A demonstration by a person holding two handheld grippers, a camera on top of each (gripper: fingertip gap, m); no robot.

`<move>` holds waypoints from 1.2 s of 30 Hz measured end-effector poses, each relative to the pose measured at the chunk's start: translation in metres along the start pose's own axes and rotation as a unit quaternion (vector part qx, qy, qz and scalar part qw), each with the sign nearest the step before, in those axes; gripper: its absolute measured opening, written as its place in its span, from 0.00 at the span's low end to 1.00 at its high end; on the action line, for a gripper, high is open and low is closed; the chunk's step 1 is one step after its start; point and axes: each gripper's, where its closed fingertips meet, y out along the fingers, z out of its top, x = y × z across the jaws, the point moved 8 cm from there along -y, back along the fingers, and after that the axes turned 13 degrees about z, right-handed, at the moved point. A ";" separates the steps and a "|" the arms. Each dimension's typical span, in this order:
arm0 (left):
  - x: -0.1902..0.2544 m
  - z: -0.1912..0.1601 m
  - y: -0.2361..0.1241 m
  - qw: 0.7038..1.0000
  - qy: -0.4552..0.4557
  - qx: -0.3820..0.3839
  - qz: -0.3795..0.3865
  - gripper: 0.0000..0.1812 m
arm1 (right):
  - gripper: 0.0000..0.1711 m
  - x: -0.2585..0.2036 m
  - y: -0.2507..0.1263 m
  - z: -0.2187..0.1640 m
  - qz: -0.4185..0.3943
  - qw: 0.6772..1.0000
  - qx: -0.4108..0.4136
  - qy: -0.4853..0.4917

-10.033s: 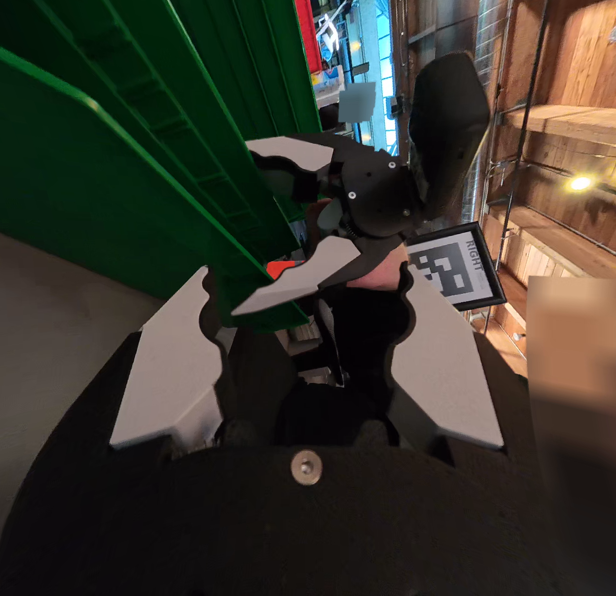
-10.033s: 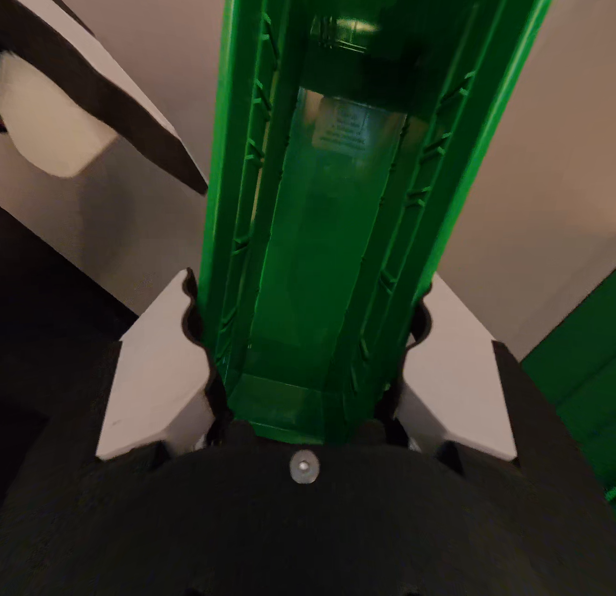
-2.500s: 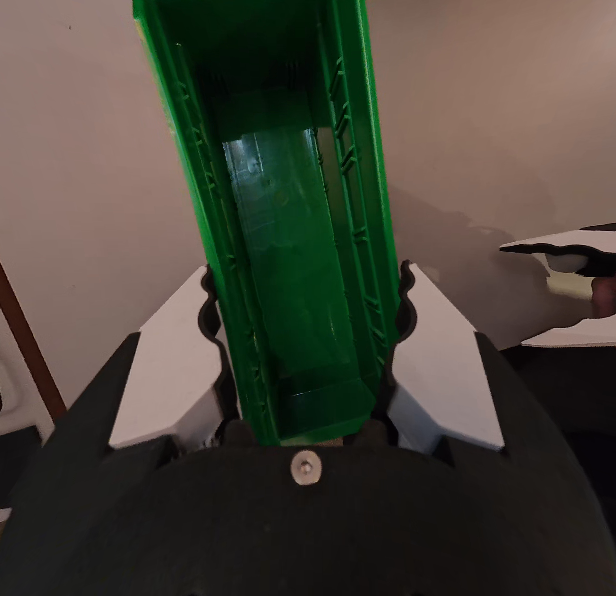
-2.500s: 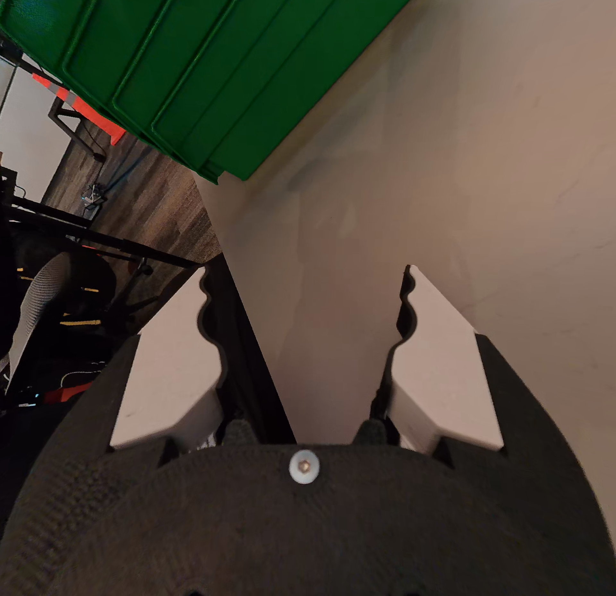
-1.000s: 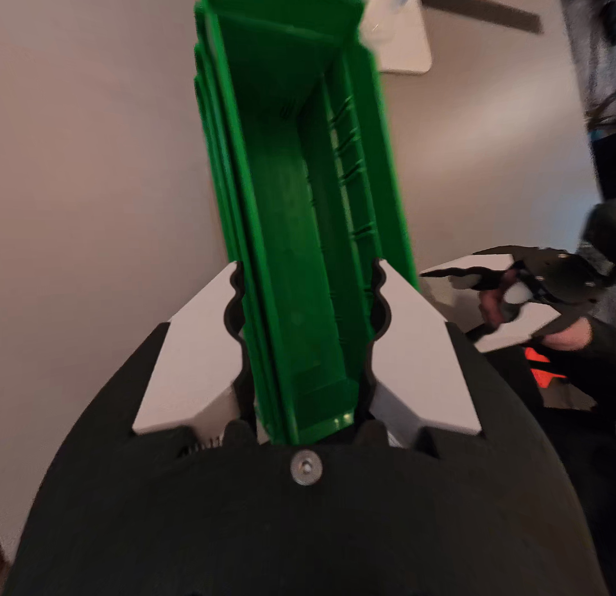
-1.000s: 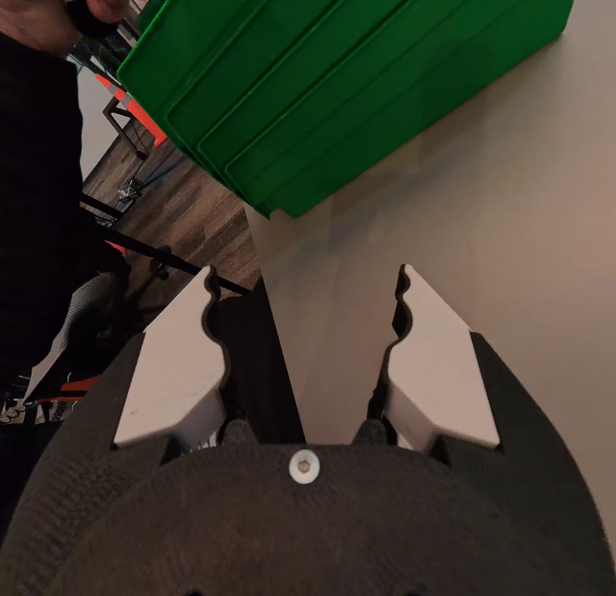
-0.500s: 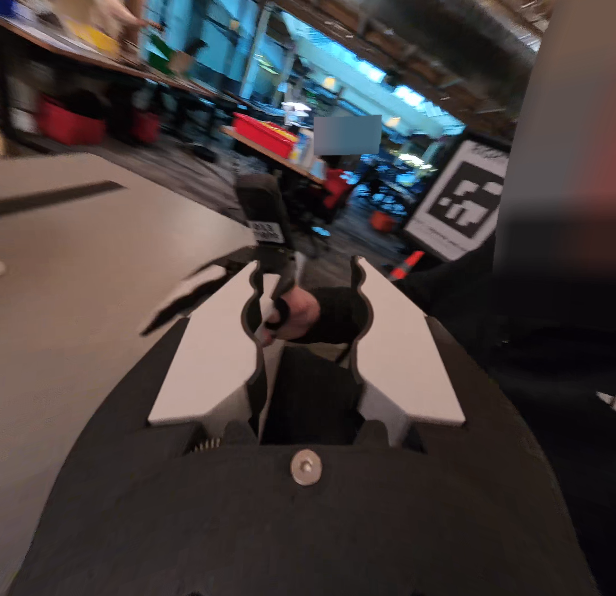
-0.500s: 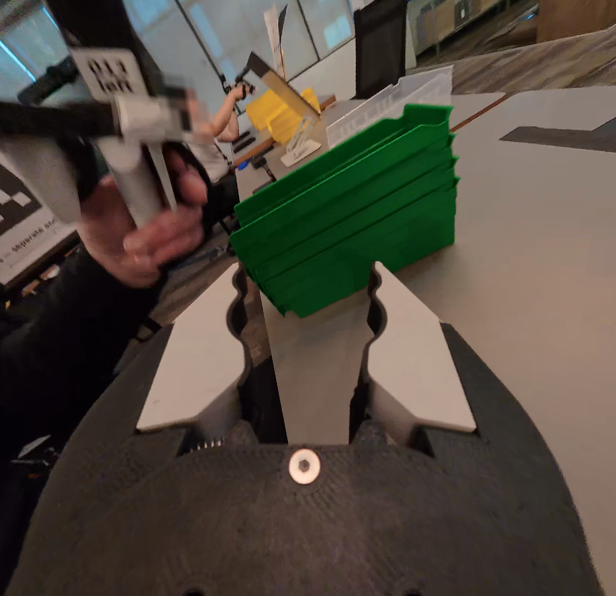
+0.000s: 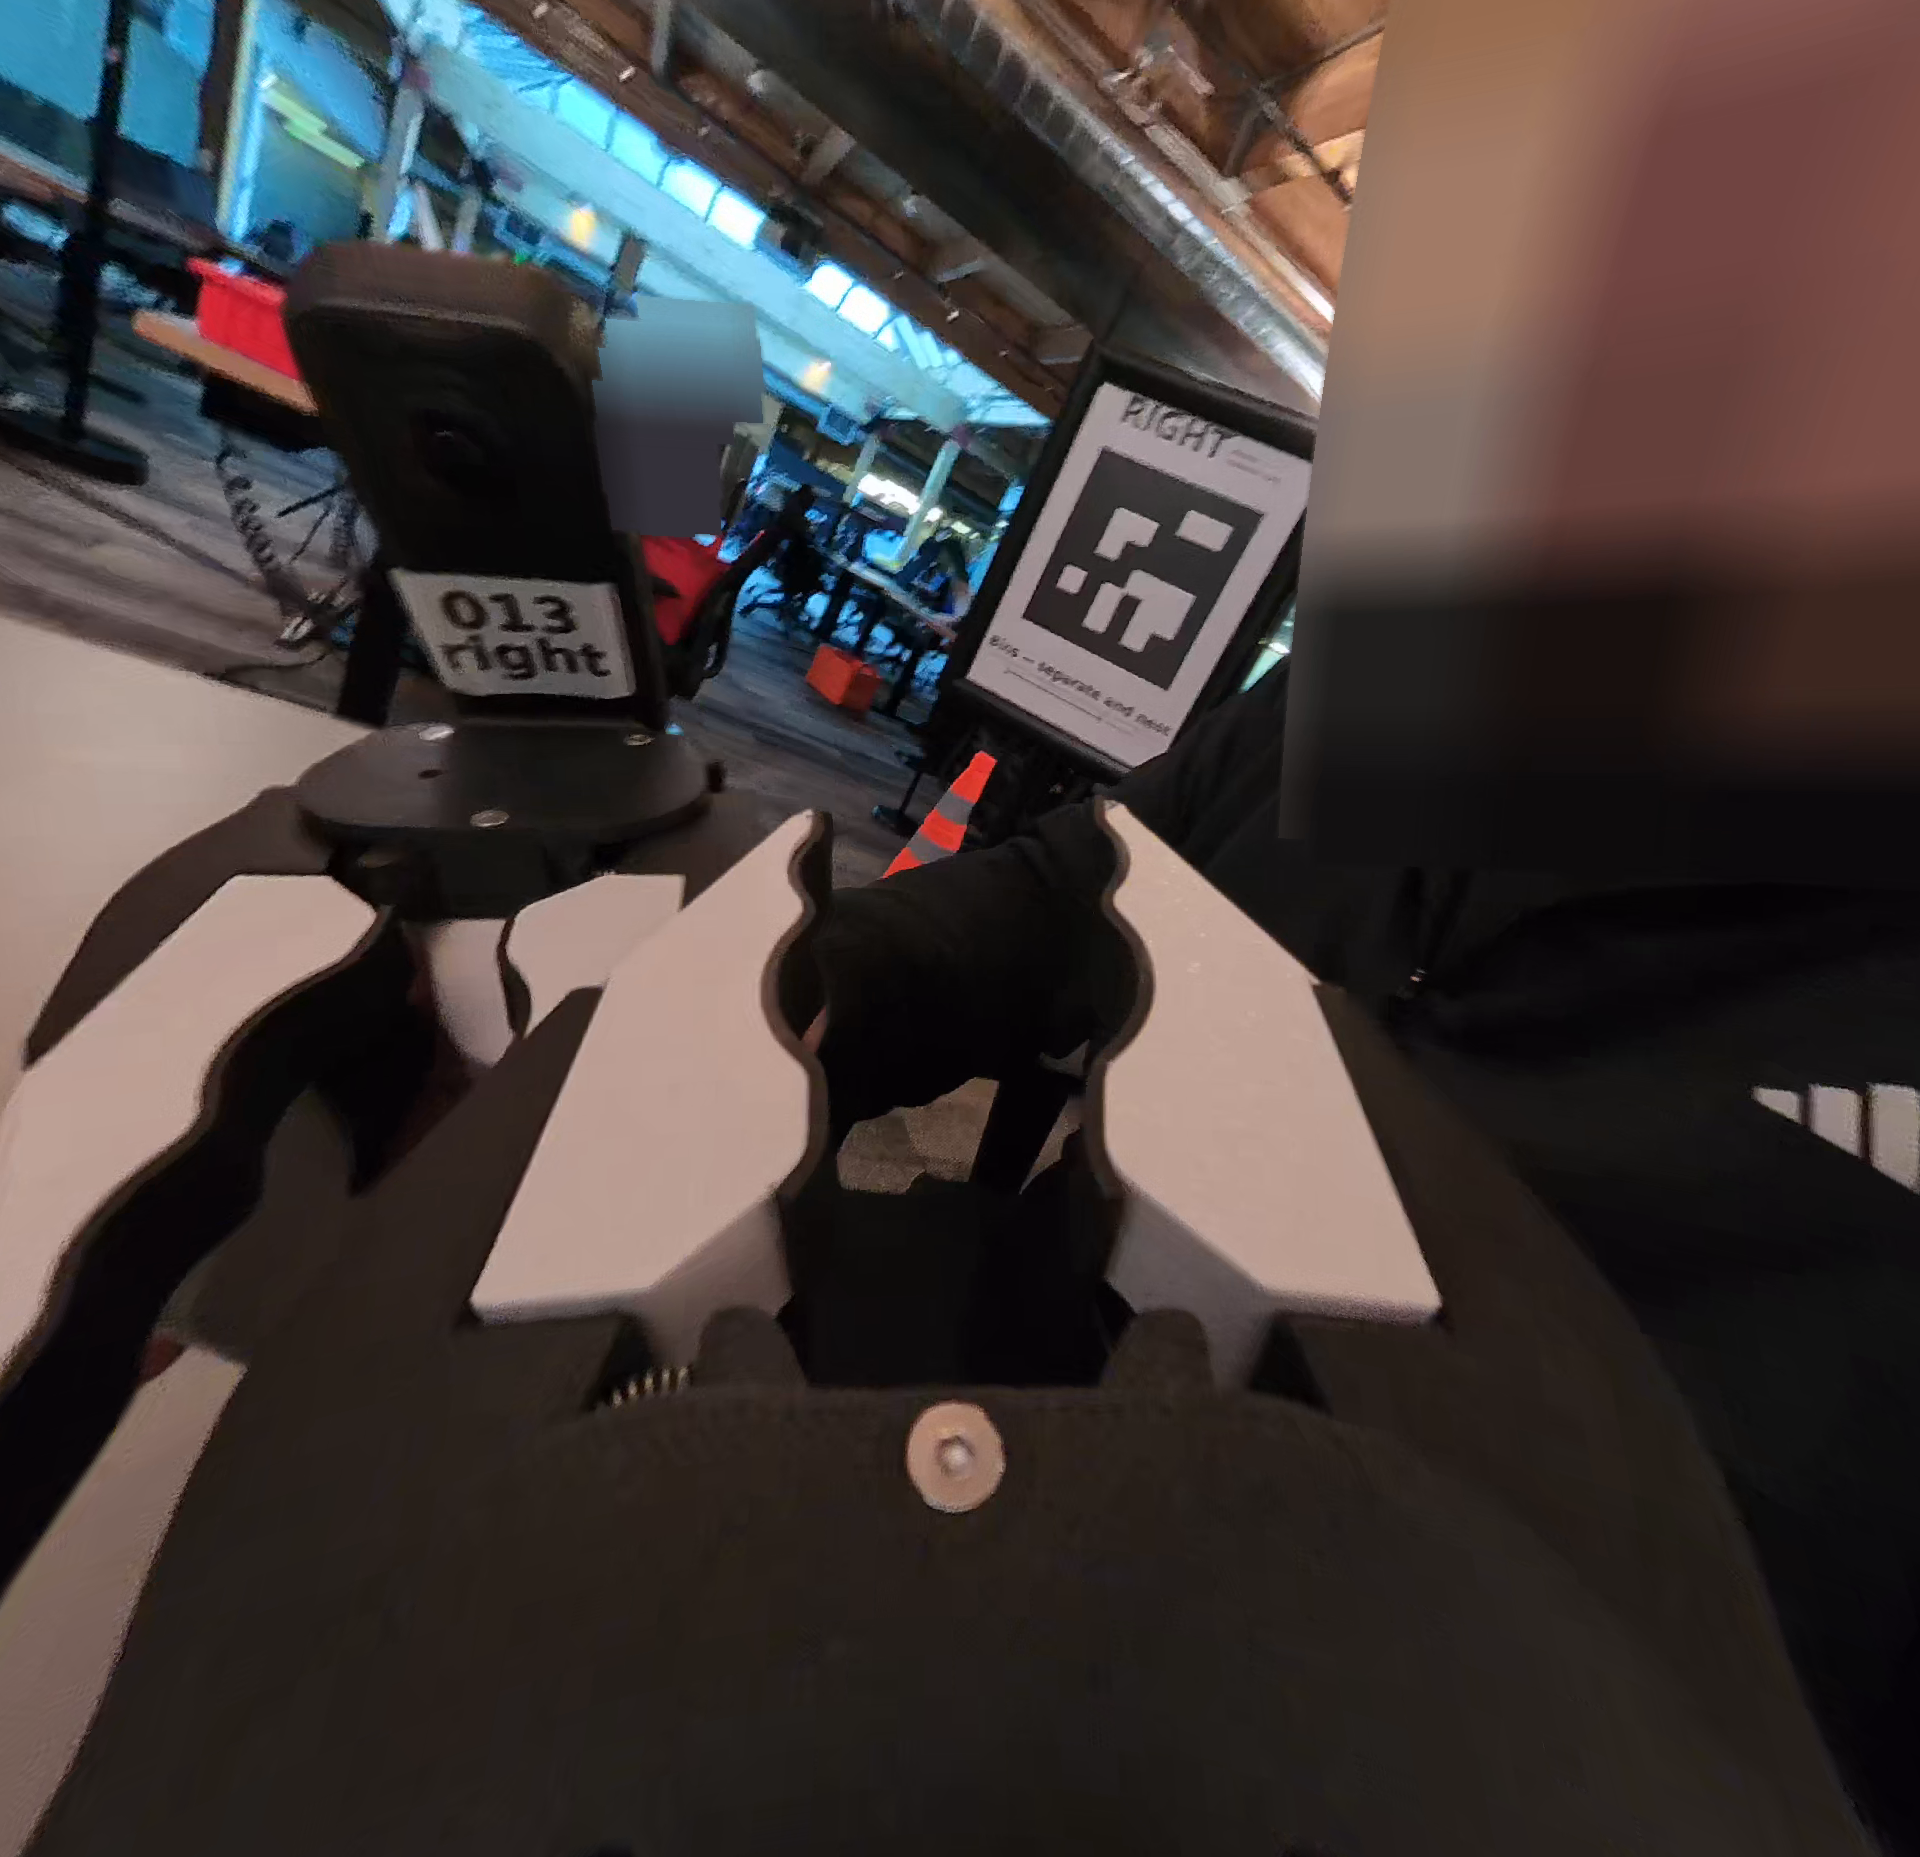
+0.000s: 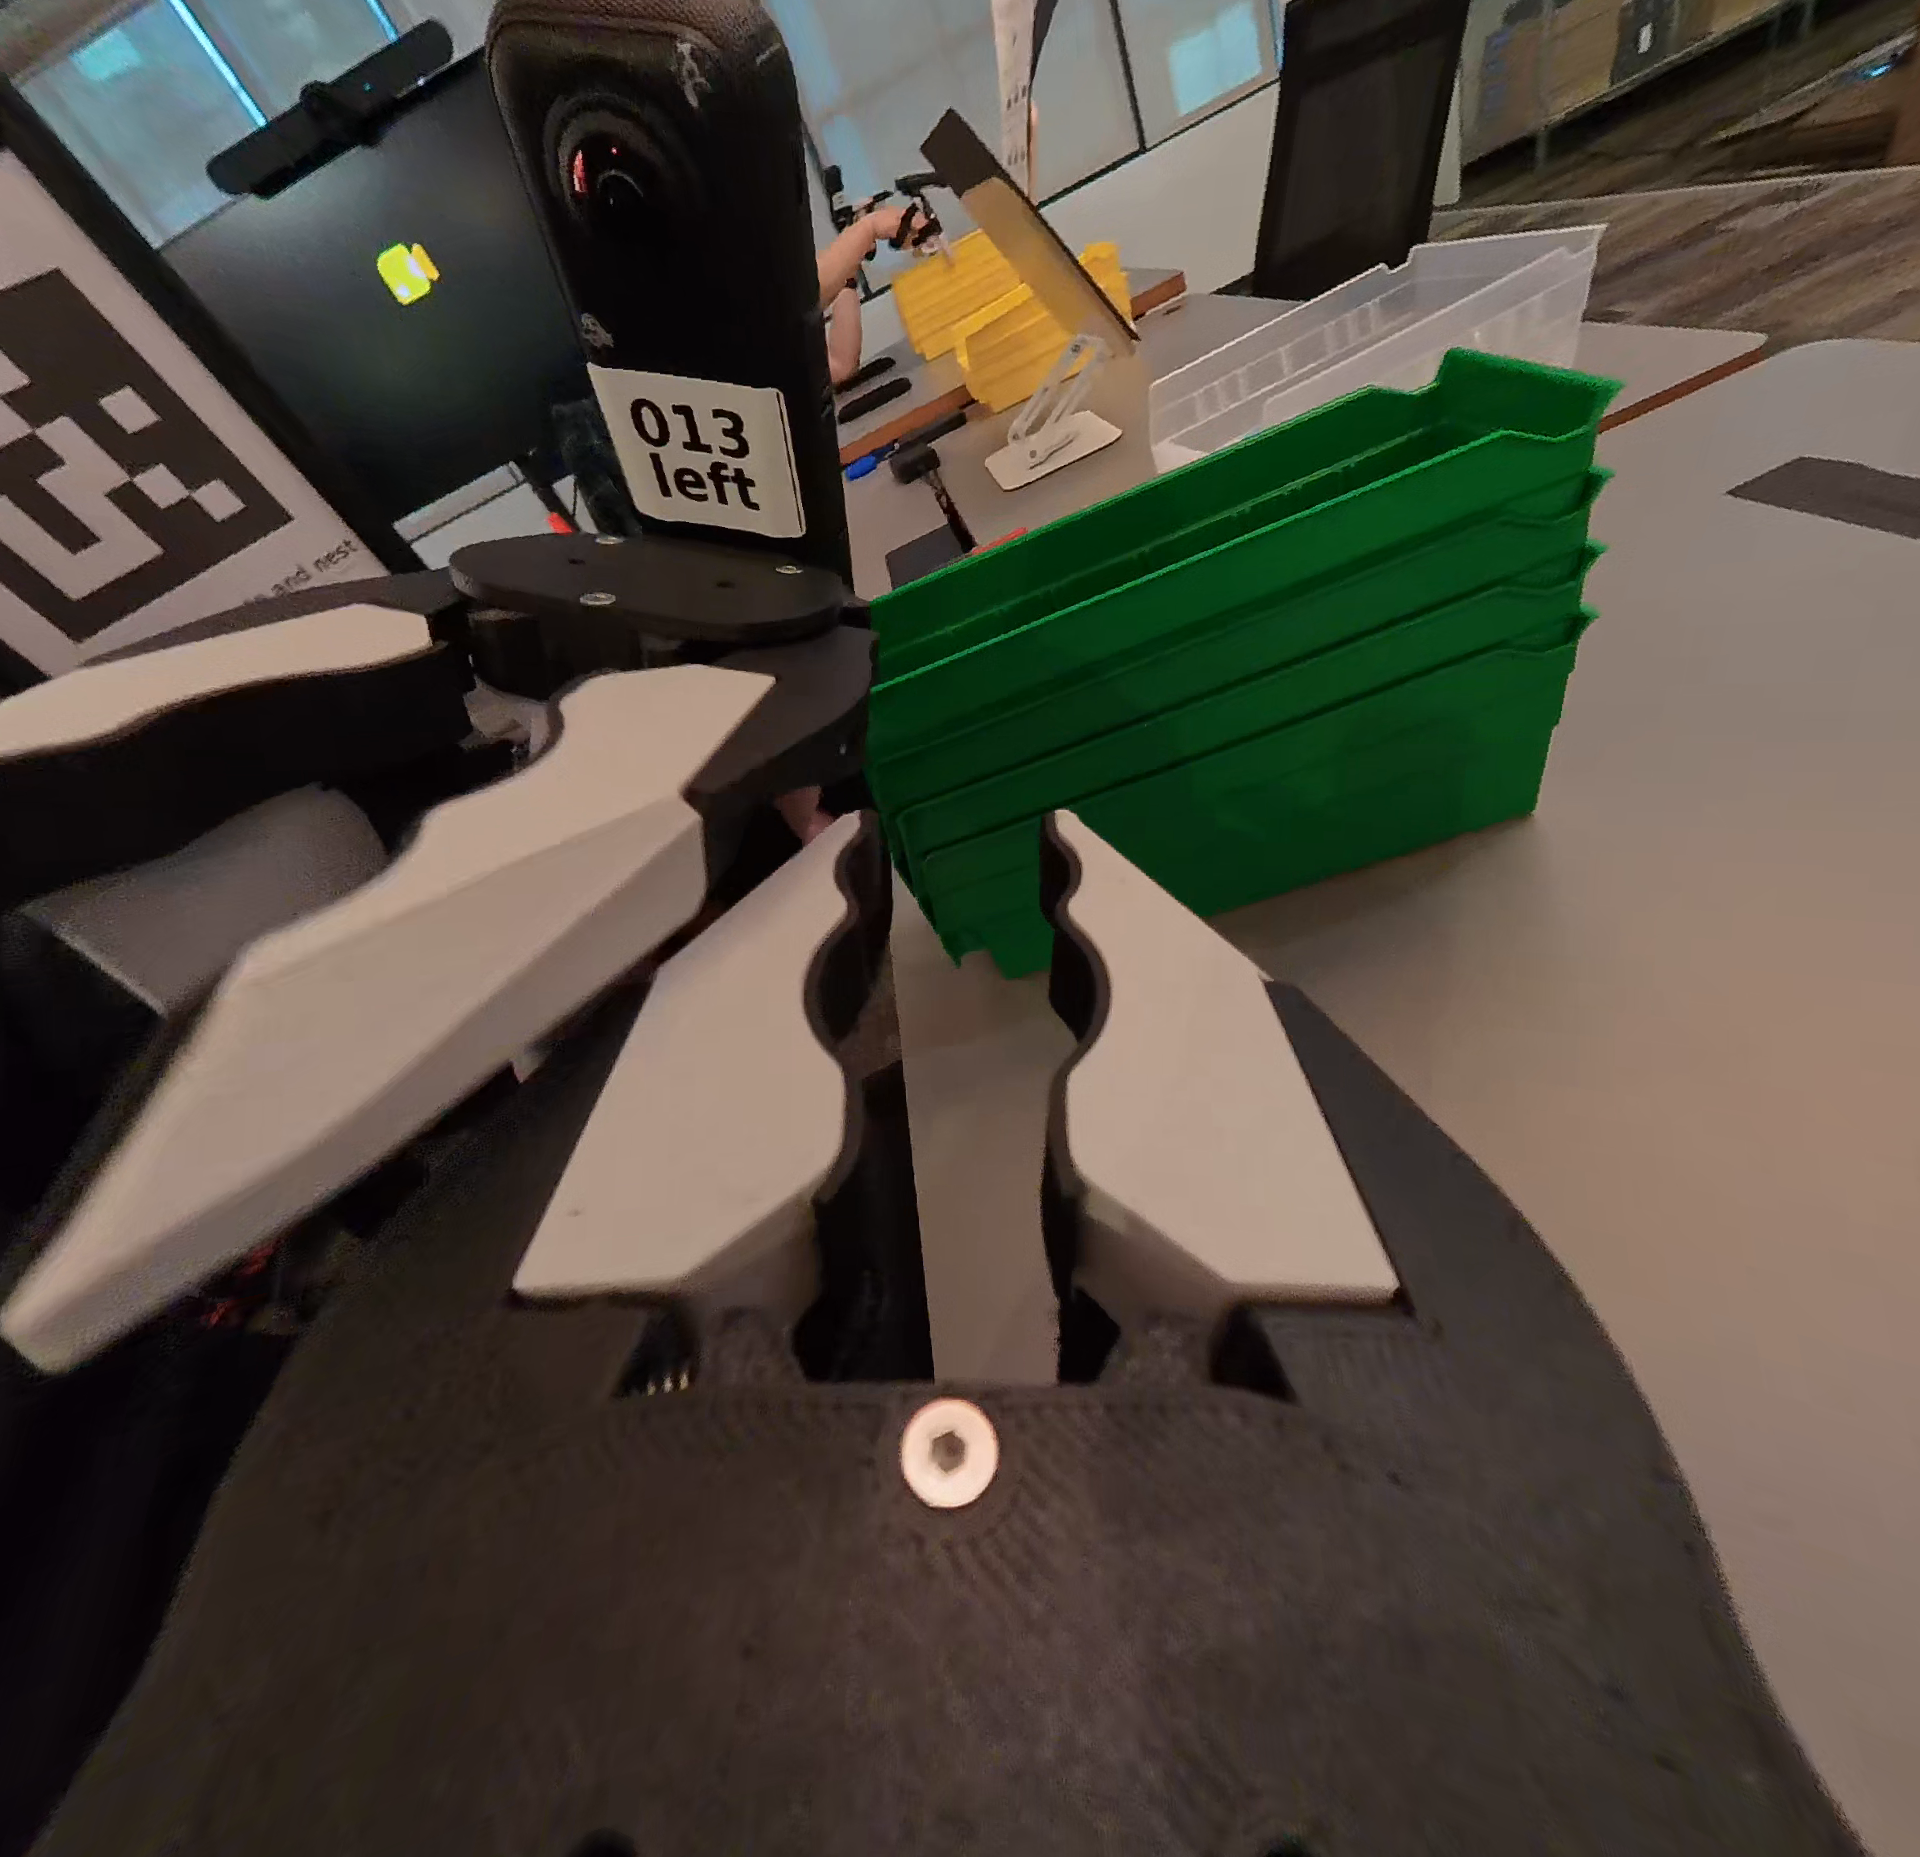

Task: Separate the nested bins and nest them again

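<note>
Several green bins [image 10: 1247, 685] sit nested in one stack on the grey table [image 10: 1610, 1132], seen in the right wrist view. My right gripper [image 10: 958, 839] is open with a narrow gap and empty. It hovers over the table's edge just short of the stack's near end. My left gripper [image 9: 961, 836] is open and empty, pointing away from the table at a person's dark sleeve [image 9: 966, 976]. The bins do not show in the left wrist view. The two grippers sit side by side, each showing in the other's view, with a left finger [image 10: 436, 903] and a right finger [image 9: 208, 1007] visible.
A clear plastic bin [image 10: 1382, 342] lies behind the green stack. Farther back are yellow bins [image 10: 987, 301], a tablet on a stand [image 10: 1039, 249], a black chair [image 10: 1351, 93] and a monitor [image 10: 364, 301]. A marker sign [image 9: 1143, 560] and an orange cone [image 9: 945, 810] stand beyond the table.
One second ago my left gripper was shut on the green stack; it has let go and swung away. My right gripper has levelled out facing the stack, and its jaws have narrowed.
</note>
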 end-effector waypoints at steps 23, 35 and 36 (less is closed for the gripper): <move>0.047 0.000 0.020 0.987 0.036 0.023 -0.157 0.37 | 0.38 -0.008 0.013 -0.012 0.055 0.997 -0.061 -0.001; 0.084 -0.008 0.044 0.978 0.066 0.008 -0.196 0.46 | 0.23 -0.035 0.020 -0.005 0.177 0.980 -0.089 0.005; 0.092 -0.009 0.047 0.977 0.075 0.014 -0.198 0.45 | 0.28 -0.037 0.022 -0.006 0.198 0.976 -0.091 0.014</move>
